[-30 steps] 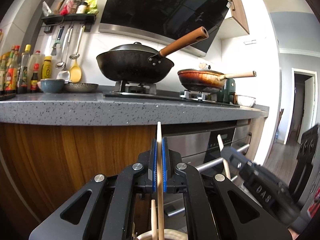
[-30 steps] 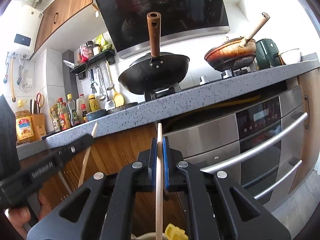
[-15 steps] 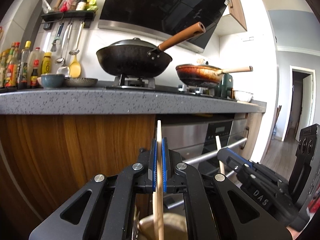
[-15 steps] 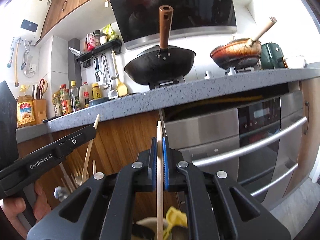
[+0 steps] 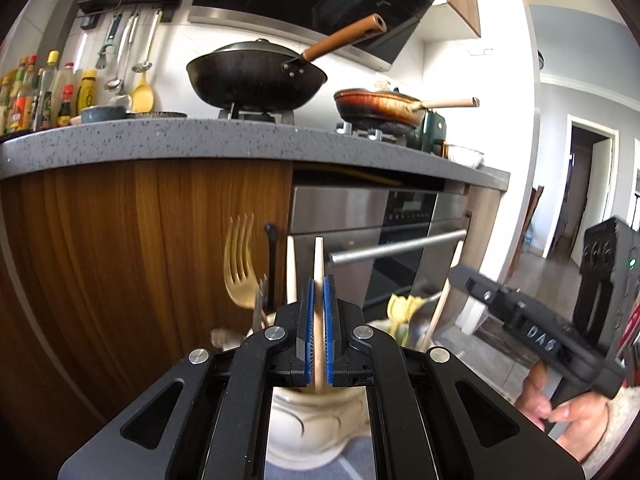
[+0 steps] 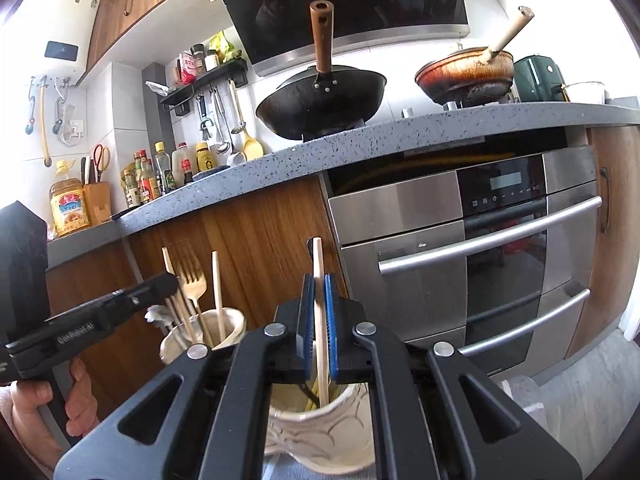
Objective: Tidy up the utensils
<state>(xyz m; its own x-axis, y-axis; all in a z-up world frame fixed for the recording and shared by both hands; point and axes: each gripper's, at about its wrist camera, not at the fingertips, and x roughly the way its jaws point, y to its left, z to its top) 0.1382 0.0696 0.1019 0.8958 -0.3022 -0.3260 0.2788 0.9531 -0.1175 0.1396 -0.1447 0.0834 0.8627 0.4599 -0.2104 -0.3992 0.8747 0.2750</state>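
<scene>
A wooden chopstick is pinched upright in the closed left gripper over a cream holder, another chopstick likewise in the closed right gripper over its ribbed holder, so release is judged next.

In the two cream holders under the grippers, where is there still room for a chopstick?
The left cream ceramic holder is crowded: gold fork, several wooden chopsticks; free only toward its right rim. The right cream holder, under the right gripper, holds fewer items; its mouth looks mostly open beside the held chopstick.
</scene>
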